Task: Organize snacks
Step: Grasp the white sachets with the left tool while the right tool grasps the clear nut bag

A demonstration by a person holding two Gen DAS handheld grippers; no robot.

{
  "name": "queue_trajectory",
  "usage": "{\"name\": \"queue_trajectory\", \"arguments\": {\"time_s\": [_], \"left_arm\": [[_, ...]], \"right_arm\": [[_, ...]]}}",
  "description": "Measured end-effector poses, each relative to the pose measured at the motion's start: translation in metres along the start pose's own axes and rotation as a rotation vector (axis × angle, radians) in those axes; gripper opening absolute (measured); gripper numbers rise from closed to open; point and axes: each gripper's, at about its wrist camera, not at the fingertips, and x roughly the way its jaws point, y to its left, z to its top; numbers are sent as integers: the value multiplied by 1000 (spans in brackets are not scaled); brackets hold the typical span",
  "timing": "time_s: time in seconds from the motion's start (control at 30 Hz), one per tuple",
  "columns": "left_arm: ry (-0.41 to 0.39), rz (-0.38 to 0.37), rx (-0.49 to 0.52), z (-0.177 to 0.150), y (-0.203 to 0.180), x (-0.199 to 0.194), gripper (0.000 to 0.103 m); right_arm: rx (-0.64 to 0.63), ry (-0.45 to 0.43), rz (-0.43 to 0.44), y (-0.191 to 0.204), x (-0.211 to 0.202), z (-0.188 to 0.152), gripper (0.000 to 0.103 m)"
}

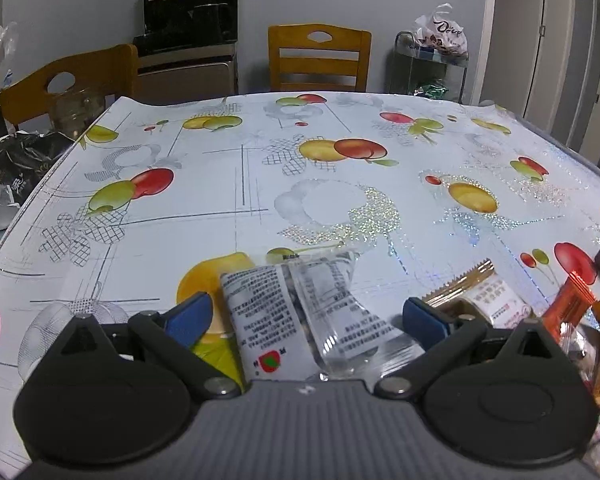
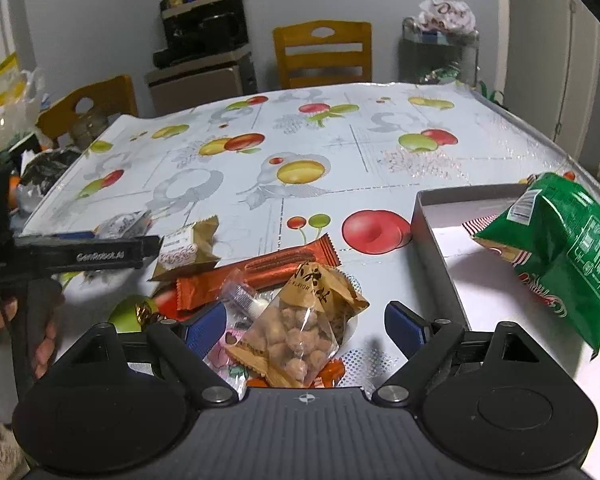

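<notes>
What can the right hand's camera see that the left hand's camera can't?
Only the right wrist view shows the green bag in the open box, the clear pack of nuts between the open right gripper, and the left gripper from the side.

Only the left wrist view shows the clear printed packets between the open left gripper.

Both show the orange bar, the fruit tablecloth and the wooden chair.

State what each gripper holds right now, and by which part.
Neither holds anything. The left gripper has its jaws open around a clear printed snack packet. The right gripper has its jaws open around a bag of nut snacks.
</notes>
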Motion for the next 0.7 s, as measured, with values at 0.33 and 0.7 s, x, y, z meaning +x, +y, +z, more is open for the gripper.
{"name": "queue_trajectory", "arguments": {"time_s": [0.33,0.7], "left_arm": [[-3,-5,-7,-1,1,-1,102],[-28,3,-5,-4,7,-9,78]], "right_arm": [[51,8,-24,-5,15,3,61],[0,-52,-36,-1,9,-2,46]]}}
